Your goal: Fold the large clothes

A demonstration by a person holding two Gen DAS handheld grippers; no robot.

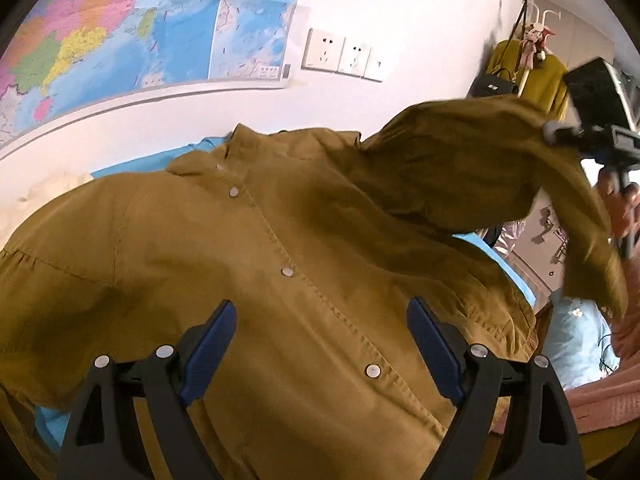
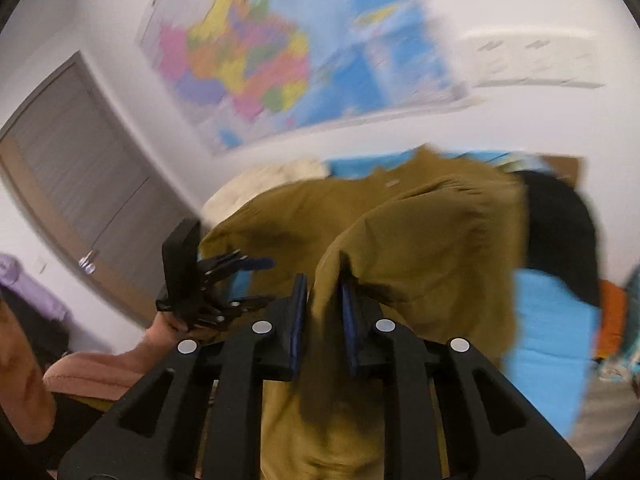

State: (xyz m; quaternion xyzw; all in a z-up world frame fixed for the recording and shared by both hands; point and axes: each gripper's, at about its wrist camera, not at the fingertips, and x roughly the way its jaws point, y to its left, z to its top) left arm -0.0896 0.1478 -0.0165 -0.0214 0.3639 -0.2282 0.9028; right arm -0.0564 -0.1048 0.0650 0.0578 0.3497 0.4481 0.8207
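Note:
An olive-brown button-front shirt [image 1: 280,248] lies spread face up on a blue surface [image 1: 132,166], collar toward the wall. My left gripper [image 1: 320,312] hovers open over its button placket, nothing between the blue pads. The shirt's sleeve [image 1: 460,160] is lifted up and to the right, where my right gripper [image 1: 554,132] pinches its cuff end. In the right wrist view my right gripper [image 2: 324,280] is shut on a fold of that sleeve [image 2: 420,248], the cloth draping down between its jaws. My left gripper [image 2: 250,280] shows there at the left, held in a hand.
A coloured map [image 1: 140,20] and wall sockets [image 1: 344,54] are on the white wall behind. A coat rack with a yellow garment [image 1: 540,76] stands at right. A grey door [image 2: 80,184], a dark garment [image 2: 560,232] and an orange item [image 2: 612,316] border the blue surface [image 2: 548,328].

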